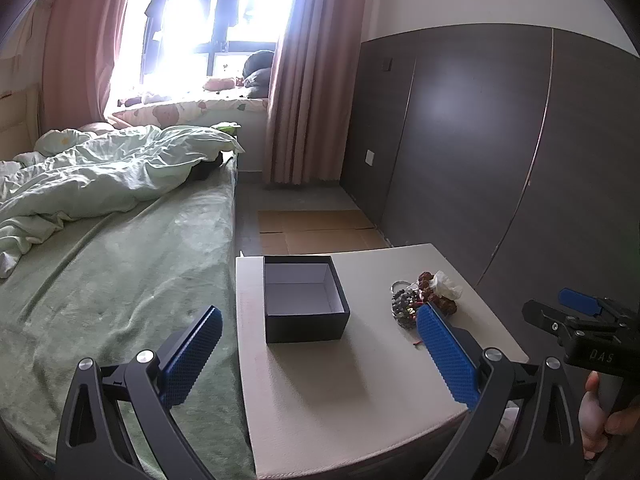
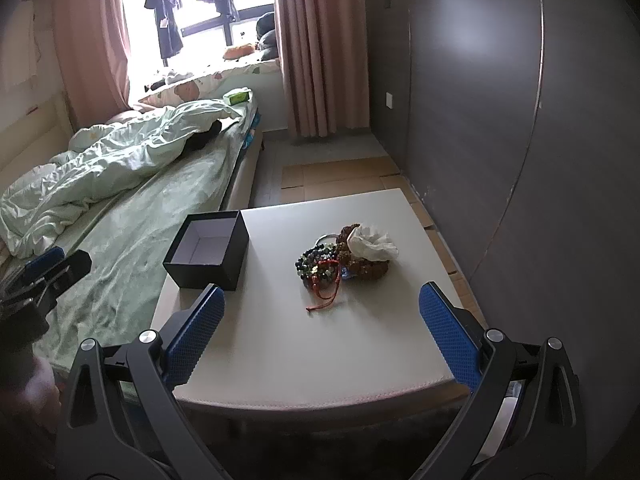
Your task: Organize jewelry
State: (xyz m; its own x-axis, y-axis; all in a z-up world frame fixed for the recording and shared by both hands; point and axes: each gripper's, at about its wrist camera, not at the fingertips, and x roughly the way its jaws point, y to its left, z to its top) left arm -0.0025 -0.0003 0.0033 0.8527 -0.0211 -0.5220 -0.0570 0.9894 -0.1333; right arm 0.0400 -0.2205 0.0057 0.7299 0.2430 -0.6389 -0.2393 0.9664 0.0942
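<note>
Here, your left gripper (image 1: pixel 320 354) and right gripper (image 2: pixel 322 330) both hover wide open, holding nothing. The jewelry pile (image 2: pixel 340 264) lies on the white table (image 2: pixel 304 344), right of the open dark box (image 2: pixel 210 252).

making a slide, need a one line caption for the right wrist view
Open right tongs hover before a bracelet pile beside an empty black box on a white table.

Open dark box (image 2: pixel 208 254) — empty, upright, heaped bead bracelets (image 2: pixel 320 268) near its right
</note>
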